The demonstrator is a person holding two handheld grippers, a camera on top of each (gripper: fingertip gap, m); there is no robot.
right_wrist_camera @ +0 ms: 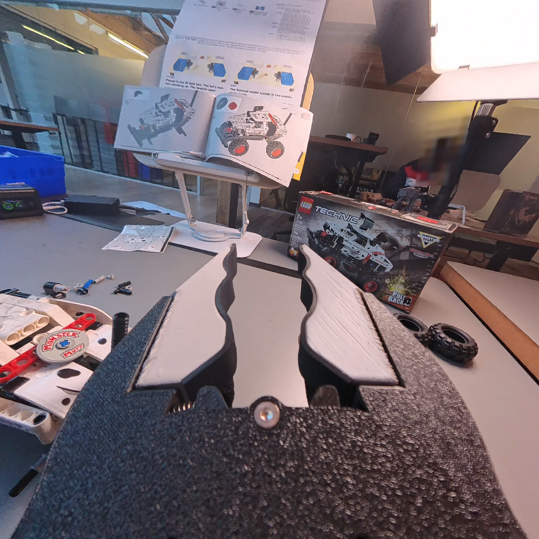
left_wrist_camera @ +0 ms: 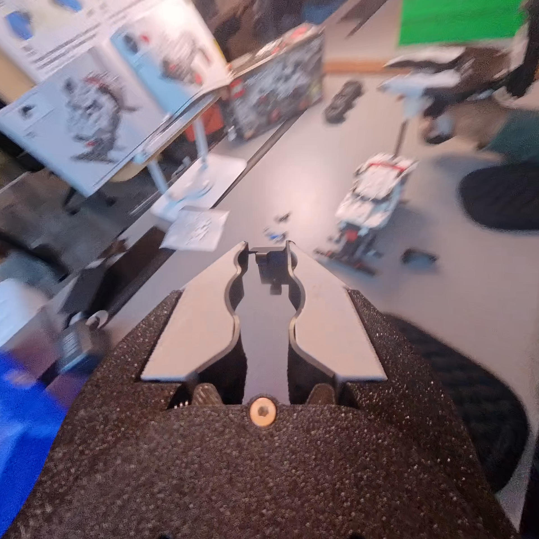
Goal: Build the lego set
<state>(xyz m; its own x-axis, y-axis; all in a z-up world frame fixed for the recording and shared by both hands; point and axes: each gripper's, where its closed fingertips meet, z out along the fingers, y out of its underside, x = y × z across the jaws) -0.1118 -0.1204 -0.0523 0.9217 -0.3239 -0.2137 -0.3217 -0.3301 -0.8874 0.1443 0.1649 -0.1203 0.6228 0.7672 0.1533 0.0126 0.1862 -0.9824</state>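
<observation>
My left gripper (left_wrist_camera: pixel 267 246) is shut on a small black lego piece (left_wrist_camera: pixel 271 264) and holds it above the grey table; this view is motion-blurred. The white truck model (left_wrist_camera: pixel 370 198) stands ahead and to the right of it. In the right wrist view the same white model (right_wrist_camera: pixel 49 350), with a red beam and a round grey badge, lies at the left edge. My right gripper (right_wrist_camera: pixel 267 253) is open and empty over bare table, to the right of the model. Several small loose parts (right_wrist_camera: pixel 87 285) lie beyond the model. Two black tyres (right_wrist_camera: pixel 437 335) lie at the right.
The open instruction booklet (right_wrist_camera: pixel 210 128) sits on a white stand (right_wrist_camera: pixel 215 233) at the back. The set's box (right_wrist_camera: pixel 367 248) stands to the stand's right. A sticker sheet (right_wrist_camera: pixel 140 237) lies left of the stand. A blue bin (right_wrist_camera: pixel 32 169) is at the far left. My hands' fingertips stand some 40 cm from each other. The white truck model (left_wrist_camera: pixel 370 198) is closer to my right gripper, around 20 cm from its tips; the left tips are 25 cm off.
</observation>
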